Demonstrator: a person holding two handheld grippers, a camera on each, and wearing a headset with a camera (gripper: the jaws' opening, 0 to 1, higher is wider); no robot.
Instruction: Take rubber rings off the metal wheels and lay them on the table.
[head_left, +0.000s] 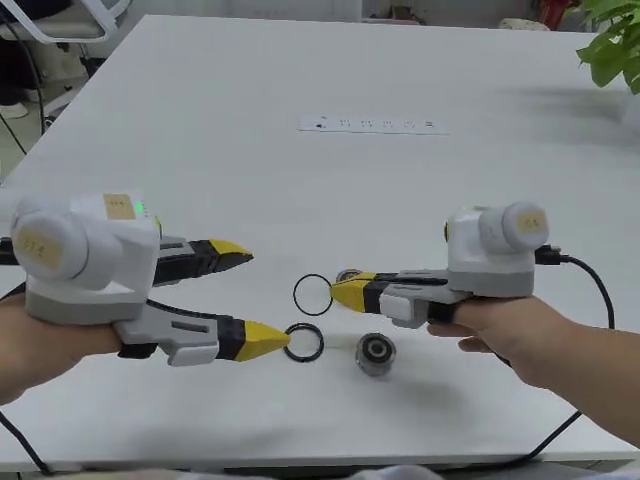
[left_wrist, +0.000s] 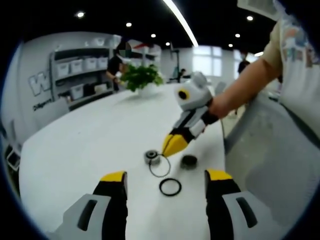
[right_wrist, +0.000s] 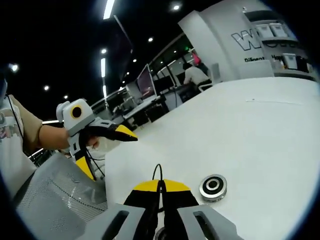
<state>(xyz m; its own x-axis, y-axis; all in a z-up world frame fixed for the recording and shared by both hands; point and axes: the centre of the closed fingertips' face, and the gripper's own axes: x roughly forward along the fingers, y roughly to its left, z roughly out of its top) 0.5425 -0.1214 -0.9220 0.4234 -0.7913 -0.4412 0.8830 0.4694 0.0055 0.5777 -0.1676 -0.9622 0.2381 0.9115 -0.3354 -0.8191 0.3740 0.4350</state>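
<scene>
Ring (head_left: 295, 293) between right gripper's (head_left: 335, 292) closed jaws

Yellow-tipped left claw (head_left: 268, 298), right claw (head_left: 336, 291), black cables (head_left: 600, 284)

Table (head_left: 300, 190): smooth white top, matt, with soft reflections only. Thin rubber ring (head_left: 312, 293): black and matt. Thicker rubber ring (head_left: 304, 342): black rubber with a faint sheen. Metal wheel (head_left: 376, 353): bright polished metal with a darker centre. Left gripper (head_left: 252, 297) and right gripper (head_left: 340, 290): light-grey matt plastic shells, black plastic jaw arms, smooth yellow plastic tips. Cable (head_left: 570, 261): black with a smooth sheath.
</scene>
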